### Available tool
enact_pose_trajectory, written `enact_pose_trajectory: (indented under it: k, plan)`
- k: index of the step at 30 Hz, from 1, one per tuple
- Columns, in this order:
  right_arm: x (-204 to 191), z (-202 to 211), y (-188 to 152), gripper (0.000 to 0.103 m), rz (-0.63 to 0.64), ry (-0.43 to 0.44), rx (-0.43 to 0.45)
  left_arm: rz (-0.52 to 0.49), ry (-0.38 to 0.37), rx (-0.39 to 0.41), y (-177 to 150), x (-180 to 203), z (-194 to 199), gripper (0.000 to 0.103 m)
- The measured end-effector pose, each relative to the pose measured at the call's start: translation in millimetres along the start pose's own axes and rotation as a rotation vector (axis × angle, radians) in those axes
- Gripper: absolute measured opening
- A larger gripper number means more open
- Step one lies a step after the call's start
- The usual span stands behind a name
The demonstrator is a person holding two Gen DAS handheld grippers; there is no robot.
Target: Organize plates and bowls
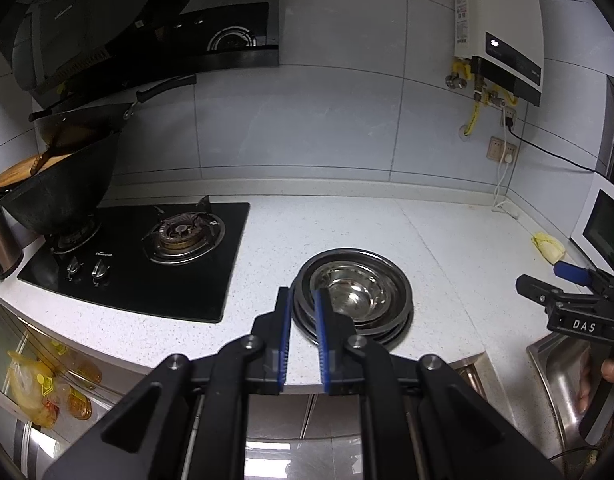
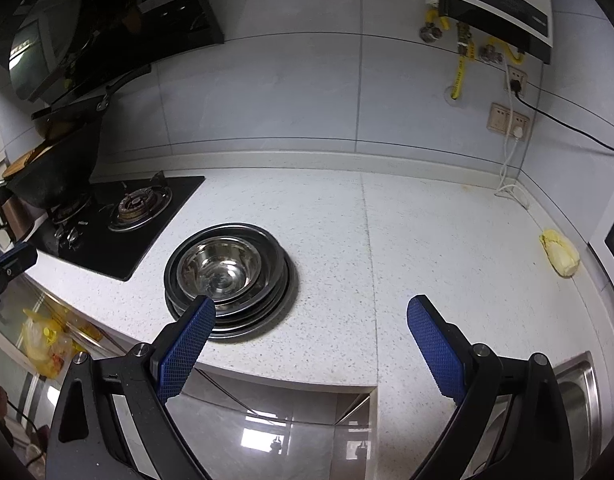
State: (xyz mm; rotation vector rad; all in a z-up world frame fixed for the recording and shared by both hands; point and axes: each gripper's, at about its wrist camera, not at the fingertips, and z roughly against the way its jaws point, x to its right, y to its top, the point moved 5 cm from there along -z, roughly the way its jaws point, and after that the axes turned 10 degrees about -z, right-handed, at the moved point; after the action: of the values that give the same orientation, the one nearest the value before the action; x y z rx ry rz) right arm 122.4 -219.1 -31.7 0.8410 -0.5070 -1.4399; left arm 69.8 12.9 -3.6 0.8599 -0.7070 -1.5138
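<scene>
A: A stack of steel plates (image 2: 243, 320) is seen on the speckled white worktop (image 2: 447, 248), just right of the black gas hob (image 2: 119, 236), and a steel bowl (image 2: 221, 270) is nested on top of it.

B: Confirmed from the left wrist view: the stack of steel plates (image 1: 387, 334) is found just past the near edge of the worktop (image 1: 347, 220), with the bowl (image 1: 353, 294) seated in its middle. The left gripper (image 1: 303, 300) is held low over the near-left rim of the stack. Its blue-padded fingers (image 1: 284, 320) are drawn close, only a narrow gap being left; nothing is seen gripped between them.

A: And the right gripper (image 2: 311, 312)? Its fingers (image 2: 435, 344) are spread wide and nothing is held. The left pad is placed in front of the stack's near rim; whether it touches cannot be told.

B: From the left view the right gripper (image 1: 545, 284) is caught at the far right, above the steel sink (image 1: 563, 380).

A: A black wok (image 1: 63, 188) is parked on the hob's left burner. A yellowish lump (image 2: 559, 256) is left near the right wall, well apart from the stack.

B: A water heater (image 1: 503, 28) is mounted on the tiled wall above.
</scene>
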Motion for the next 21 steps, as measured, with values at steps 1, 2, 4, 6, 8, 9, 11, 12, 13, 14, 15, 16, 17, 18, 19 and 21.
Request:
enact_pose_trajectory:
  k: [1,2,4,6,8,9,11,12,13,14,15,16,17,18,19,21]
  plan:
    - [3,1,0,0.094,-0.004,-0.004,0.000,-0.002,-0.007,0.001,1,1,-1,0.011]
    - [6,2,0,0.094,-0.011,-0.009,0.001,-0.007,-0.012,0.005,1,3,-1,0.011]
    - [12,5,0,0.094,-0.021,-0.020,0.003,-0.018,-0.024,0.010,3,8,-3,0.011]
    - [18,8,1,0.094,-0.027,-0.035,0.009,-0.022,-0.040,0.012,5,12,-5,0.011]
    - [24,11,2,0.094,-0.037,-0.046,0.014,-0.027,-0.051,0.013,7,17,-6,0.011]
    - [26,13,2,0.094,-0.041,-0.051,0.015,-0.030,-0.056,0.013,8,19,-8,0.011]
    - [31,15,2,0.094,-0.051,-0.062,0.018,-0.034,-0.070,0.013,10,23,-10,0.011]
    - [33,16,2,0.094,-0.055,-0.068,0.018,-0.038,-0.074,0.014,10,24,-11,0.011]
    - [35,16,2,0.095,-0.057,-0.071,0.019,-0.043,-0.078,0.015,11,26,-12,0.011]
    - [37,17,2,0.095,-0.060,-0.076,0.019,-0.048,-0.082,0.015,11,28,-13,0.011]
    - [38,17,2,0.095,-0.063,-0.080,0.018,-0.052,-0.089,0.015,11,30,-14,0.011]
    - [39,17,1,0.095,-0.065,-0.084,0.018,-0.055,-0.097,0.014,12,31,-15,0.011]
    - [41,18,1,0.095,-0.068,-0.086,0.018,-0.056,-0.103,0.014,12,32,-15,0.011]
    - [42,18,1,0.095,-0.071,-0.088,0.019,-0.058,-0.107,0.015,12,33,-16,0.011]
    - [42,18,1,0.095,-0.074,-0.090,0.019,-0.060,-0.106,0.016,13,33,-16,0.011]
    - [43,18,1,0.095,-0.079,-0.094,0.019,-0.061,-0.104,0.019,13,33,-17,0.011]
